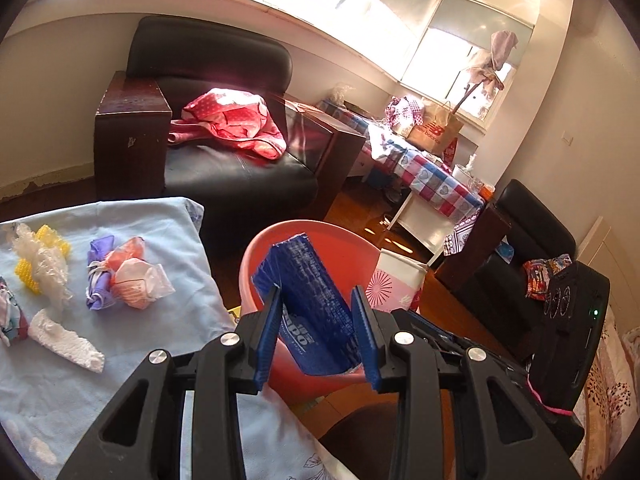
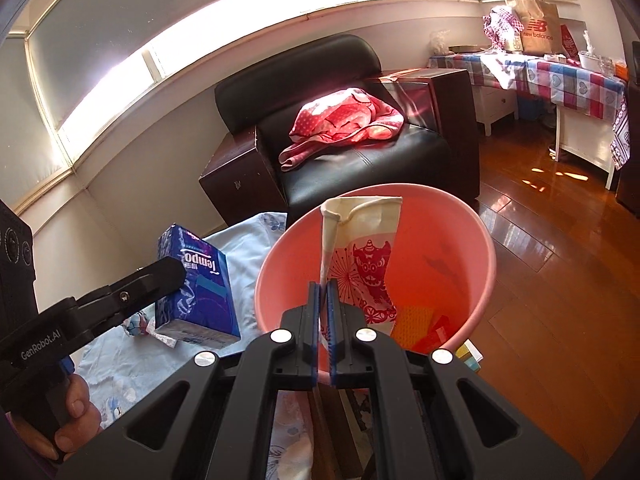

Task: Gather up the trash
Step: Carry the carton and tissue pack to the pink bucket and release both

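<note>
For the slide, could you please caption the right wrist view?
Right tool shut on a flattened paper bag over the pink basin; left tool holds a blue tissue box.

- Blue tissue box (image 1: 316,304), tilted, above the pink bucket (image 2: 476,280).
- Flattened pink-and-cream paper bag (image 2: 366,256) upright over the bucket.
- Crumpled wrappers (image 1: 128,276) on the light-blue bedsheet (image 1: 160,232).

The blue tissue box (image 2: 196,284) carries the brand "tempo" in white letters, seen upside down in the right wrist view. The black arm of the left gripper (image 2: 166,276) bears "GenRobot.AI" in pale print. A brown paper bag (image 2: 536,28) on the checked cloth of the far tabletop (image 2: 560,76) shows the red "NB" logo above "new balance".
</note>
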The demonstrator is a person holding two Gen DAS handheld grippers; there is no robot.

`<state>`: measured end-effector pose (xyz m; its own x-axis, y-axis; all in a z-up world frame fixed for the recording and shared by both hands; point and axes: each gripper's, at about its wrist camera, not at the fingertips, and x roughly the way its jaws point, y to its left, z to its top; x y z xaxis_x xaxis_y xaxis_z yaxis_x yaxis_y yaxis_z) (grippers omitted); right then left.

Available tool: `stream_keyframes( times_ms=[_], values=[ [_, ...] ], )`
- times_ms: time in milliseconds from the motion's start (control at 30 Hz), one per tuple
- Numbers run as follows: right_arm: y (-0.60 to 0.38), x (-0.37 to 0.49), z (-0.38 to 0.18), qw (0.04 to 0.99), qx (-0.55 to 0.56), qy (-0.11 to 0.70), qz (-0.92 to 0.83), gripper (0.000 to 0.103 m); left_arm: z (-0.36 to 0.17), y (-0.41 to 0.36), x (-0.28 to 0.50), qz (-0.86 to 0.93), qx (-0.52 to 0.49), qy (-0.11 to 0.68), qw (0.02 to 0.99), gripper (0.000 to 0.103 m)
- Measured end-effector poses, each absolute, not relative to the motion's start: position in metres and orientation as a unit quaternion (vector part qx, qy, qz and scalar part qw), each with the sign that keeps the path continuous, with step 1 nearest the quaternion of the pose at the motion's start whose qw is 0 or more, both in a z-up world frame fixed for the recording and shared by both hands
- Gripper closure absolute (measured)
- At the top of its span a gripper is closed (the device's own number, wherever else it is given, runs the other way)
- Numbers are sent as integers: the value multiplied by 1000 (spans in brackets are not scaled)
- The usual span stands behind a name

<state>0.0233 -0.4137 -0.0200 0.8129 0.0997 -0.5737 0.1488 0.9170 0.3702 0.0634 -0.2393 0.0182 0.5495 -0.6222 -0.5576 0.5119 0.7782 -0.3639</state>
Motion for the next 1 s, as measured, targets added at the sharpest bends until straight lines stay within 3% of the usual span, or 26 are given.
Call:
stream_keyframes(
  times_ms=[467,633,700,1000],
  values=[
    [-437,25,-45,915,222,338,-16,99,-24,-292,82,-314,-43,396,862,67],
    [-439,27,-49,906,231,355,-14,98,-25,-290,81,-309,-40,394,865,65],
    [-439,27,-50,904,233,357,-13,98,-22,-288,79,-309,-39,389,867,56],
    [-432,26,-44,902,228,365,-22,96,-11,-269,73,-308,-59,385,868,56]
  ],
)
